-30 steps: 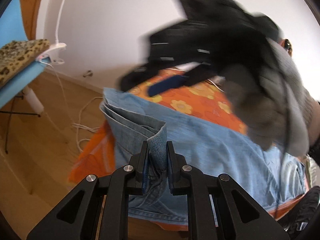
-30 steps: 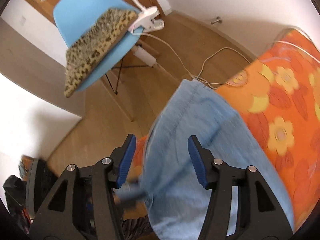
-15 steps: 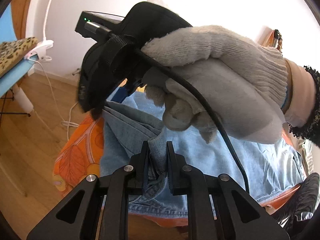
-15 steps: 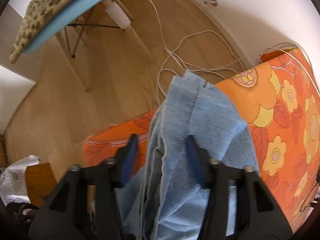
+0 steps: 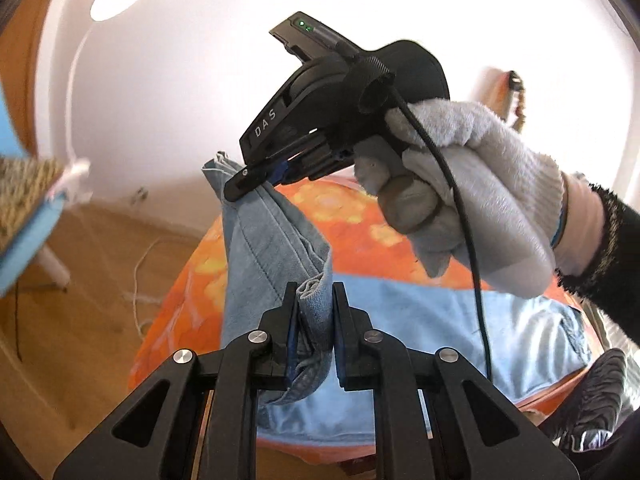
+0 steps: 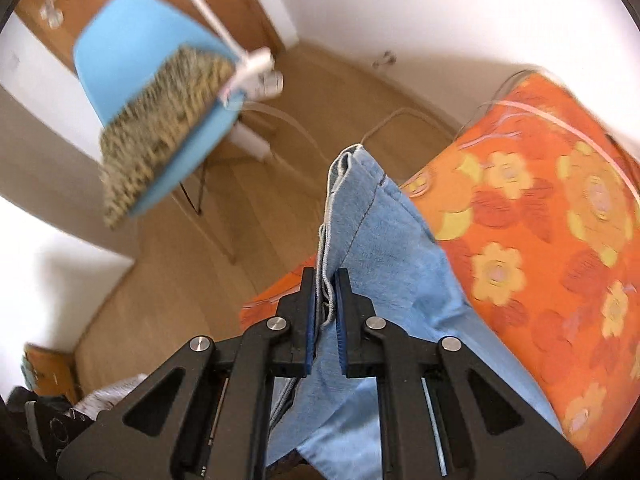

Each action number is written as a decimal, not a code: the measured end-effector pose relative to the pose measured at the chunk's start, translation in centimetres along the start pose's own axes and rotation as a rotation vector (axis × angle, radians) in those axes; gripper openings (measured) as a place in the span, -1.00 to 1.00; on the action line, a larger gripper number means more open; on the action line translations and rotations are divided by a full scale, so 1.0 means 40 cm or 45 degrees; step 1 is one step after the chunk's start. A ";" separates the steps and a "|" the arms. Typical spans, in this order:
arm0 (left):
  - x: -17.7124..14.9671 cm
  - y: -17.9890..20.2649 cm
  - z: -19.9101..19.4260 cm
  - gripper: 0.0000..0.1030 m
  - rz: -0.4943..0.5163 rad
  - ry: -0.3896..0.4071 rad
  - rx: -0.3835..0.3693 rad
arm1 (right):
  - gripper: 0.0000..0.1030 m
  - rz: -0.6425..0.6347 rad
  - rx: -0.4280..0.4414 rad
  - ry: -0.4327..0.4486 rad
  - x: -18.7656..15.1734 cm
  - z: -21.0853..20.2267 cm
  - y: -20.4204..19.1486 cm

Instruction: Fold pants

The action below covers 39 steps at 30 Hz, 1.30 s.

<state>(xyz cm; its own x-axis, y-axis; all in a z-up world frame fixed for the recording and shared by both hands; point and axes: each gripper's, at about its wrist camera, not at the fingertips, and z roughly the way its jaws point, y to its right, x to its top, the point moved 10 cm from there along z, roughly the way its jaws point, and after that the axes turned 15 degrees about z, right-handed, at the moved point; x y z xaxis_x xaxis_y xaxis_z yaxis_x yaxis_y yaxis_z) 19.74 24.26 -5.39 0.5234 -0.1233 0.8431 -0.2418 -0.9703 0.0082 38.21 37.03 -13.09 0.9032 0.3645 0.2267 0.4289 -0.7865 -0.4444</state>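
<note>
- The right claw, wide open around the hem a second ago, is closing on one corner of the pants; denim edges now sit pinched between its blue pads.
- The left claw stays nearly shut on the other folded corner.
- Both corners now hang lifted, while the rest of the pants trails below the claws onto the orange flowered bed.
- Judgement: the fold-over can begin.

"DAS" — white letters on the black right gripper body.
</note>
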 end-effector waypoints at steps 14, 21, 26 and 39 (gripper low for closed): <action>0.246 0.445 -0.060 -0.75 0.270 0.101 -0.263 | -0.84 0.197 0.100 0.436 -0.102 -0.583 0.242; 0.273 0.723 -0.033 -0.75 0.386 0.096 -0.481 | -0.84 0.353 0.041 0.584 -0.248 -0.799 0.491; 0.239 0.933 0.011 -0.75 0.475 0.054 -0.644 | -0.84 0.494 -0.022 0.652 -0.395 -0.908 0.698; 0.063 1.365 0.150 -0.75 0.666 -0.133 -0.944 | -0.85 0.843 -0.130 0.685 -0.791 -0.977 1.153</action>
<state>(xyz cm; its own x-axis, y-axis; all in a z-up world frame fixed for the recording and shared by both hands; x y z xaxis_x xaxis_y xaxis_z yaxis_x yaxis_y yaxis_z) 12.75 -30.26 -6.03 0.2619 -0.5634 0.7836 -0.9133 -0.4072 0.0125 28.77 -30.24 -6.90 0.8252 -0.4509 0.3401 -0.2104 -0.8044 -0.5556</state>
